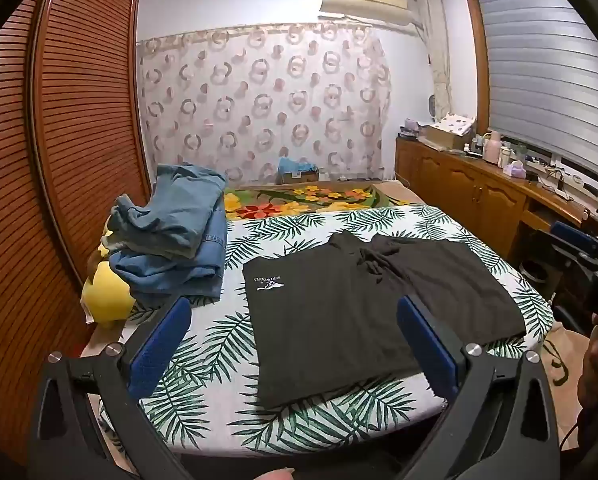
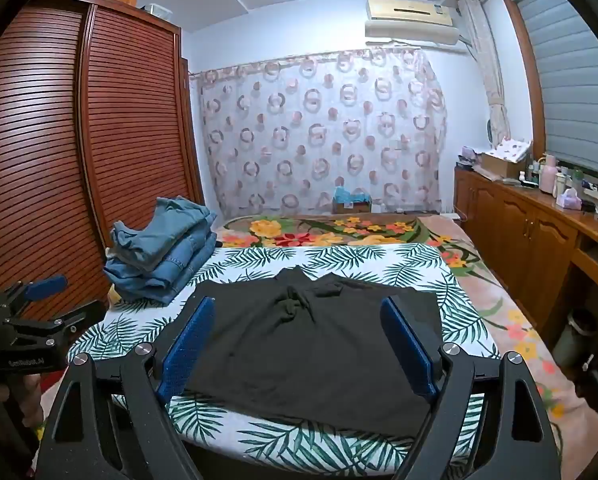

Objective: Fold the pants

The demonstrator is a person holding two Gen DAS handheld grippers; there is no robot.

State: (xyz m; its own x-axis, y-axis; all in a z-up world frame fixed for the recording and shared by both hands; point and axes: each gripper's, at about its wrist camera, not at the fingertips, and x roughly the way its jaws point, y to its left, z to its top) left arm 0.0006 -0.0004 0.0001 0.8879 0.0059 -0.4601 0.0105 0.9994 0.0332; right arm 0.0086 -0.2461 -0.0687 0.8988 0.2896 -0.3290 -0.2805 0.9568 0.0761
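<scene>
Black pants (image 1: 339, 312) lie spread flat on the leaf-print sheet (image 1: 219, 344) of a bed, with a knotted drawstring (image 1: 373, 264) at their far edge and a small white logo (image 1: 269, 282) on the left part. My left gripper (image 1: 294, 303) hovers open over the near left part, nothing between its blue pads. In the right wrist view the same pants (image 2: 299, 360) lie under my right gripper (image 2: 298, 304), which is also wide open and holds nothing. Neither gripper visibly touches the cloth.
A pile of folded blue denim clothes (image 1: 171, 236) sits on the bed's left side, with a yellow plush toy (image 1: 107, 296) beside it. A slatted wooden wardrobe (image 1: 59, 140) stands at the left and a low wooden cabinet (image 1: 479, 192) runs along the right. A floral blanket (image 1: 299, 196) covers the far end.
</scene>
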